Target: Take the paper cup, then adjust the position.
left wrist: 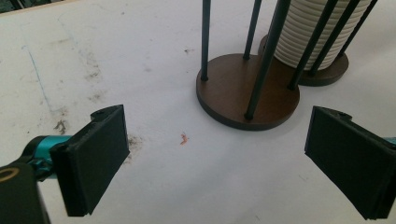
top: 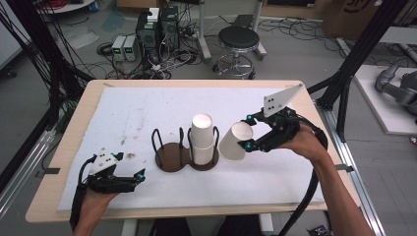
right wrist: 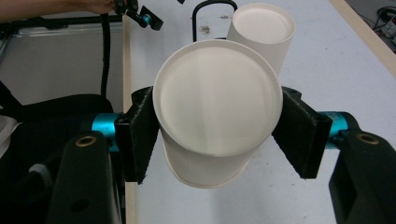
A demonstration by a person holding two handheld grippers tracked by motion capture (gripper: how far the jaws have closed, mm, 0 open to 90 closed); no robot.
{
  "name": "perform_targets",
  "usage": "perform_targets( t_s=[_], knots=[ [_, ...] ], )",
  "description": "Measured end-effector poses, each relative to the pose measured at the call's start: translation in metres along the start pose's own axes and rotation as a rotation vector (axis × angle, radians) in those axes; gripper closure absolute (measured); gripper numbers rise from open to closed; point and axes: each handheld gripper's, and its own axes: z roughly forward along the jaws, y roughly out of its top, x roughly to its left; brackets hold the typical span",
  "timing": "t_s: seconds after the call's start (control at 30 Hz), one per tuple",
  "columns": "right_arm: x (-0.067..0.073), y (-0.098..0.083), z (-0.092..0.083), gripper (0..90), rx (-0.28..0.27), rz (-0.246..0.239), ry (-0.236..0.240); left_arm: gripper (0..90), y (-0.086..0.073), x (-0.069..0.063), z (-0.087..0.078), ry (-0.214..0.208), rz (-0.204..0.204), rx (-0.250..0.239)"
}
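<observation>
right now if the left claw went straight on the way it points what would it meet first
Most likely the empty brown base of the cup holder and its black rods: they lie just ahead between the open left claw jaws. Depth is hard to judge.

— What lies past the counter [top: 74,123]?
— A grey floor [top: 305,54], strewn with loose black cables [top: 295,27]. A round black stool [top: 238,42] on a chrome ring base stands beside two dark computer towers [top: 157,29].
— And at the sides?
— Black frame posts [top: 361,54] at the right, a bundle of hanging cables [top: 29,54] at the left.
</observation>
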Motion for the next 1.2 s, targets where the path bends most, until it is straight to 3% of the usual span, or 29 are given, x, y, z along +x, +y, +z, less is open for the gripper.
perform_targets(
  t_s=[0.73,0.9,1.07,1.2],
  knots=[
    [0.0008,0.0013,-0.0031,35.5,0.004,-0.007,0.000,6.3,0.0017,0.0020,-0.0047,0.005,-0.001,-0.010],
    [0.0004,0.0013,-0.0029,35.5,0.003,-0.008,-0.001,6.2,0.0017,0.0025,-0.0057,-0.009,-0.006,-0.024],
    [0.0006,0.0002,-0.0034,35.5,0.003,-0.009,0.002,6.2,0.0023,0.0024,-0.0055,-0.032,-0.006,-0.006],
    [0.0009,-0.0008,-0.0037,35.5,0.004,-0.008,0.001,6.2,0.0045,0.0015,-0.0063,-0.048,0.013,-0.009]
  ],
)
